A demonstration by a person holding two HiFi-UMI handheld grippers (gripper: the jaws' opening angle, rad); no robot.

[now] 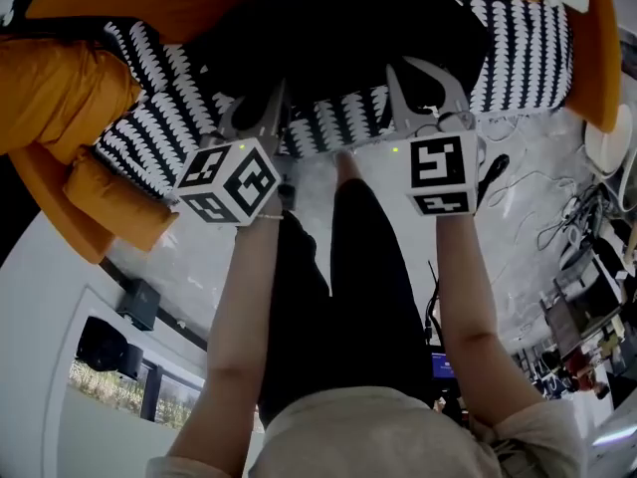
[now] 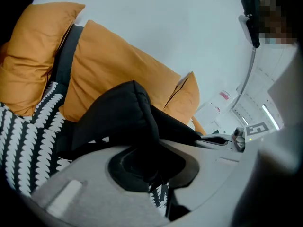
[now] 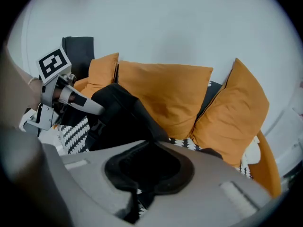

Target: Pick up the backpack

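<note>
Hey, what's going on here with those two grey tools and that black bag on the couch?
A person holds a gripping tool in each hand and has taken hold of a black backpack with both. It is on a couch with a black-and-white cover and orange cushions. The jaws of the left gripper and the right gripper are shut on the bag's fabric at its near edge. Whether the bag has left the seat yet cannot be told.
</note>
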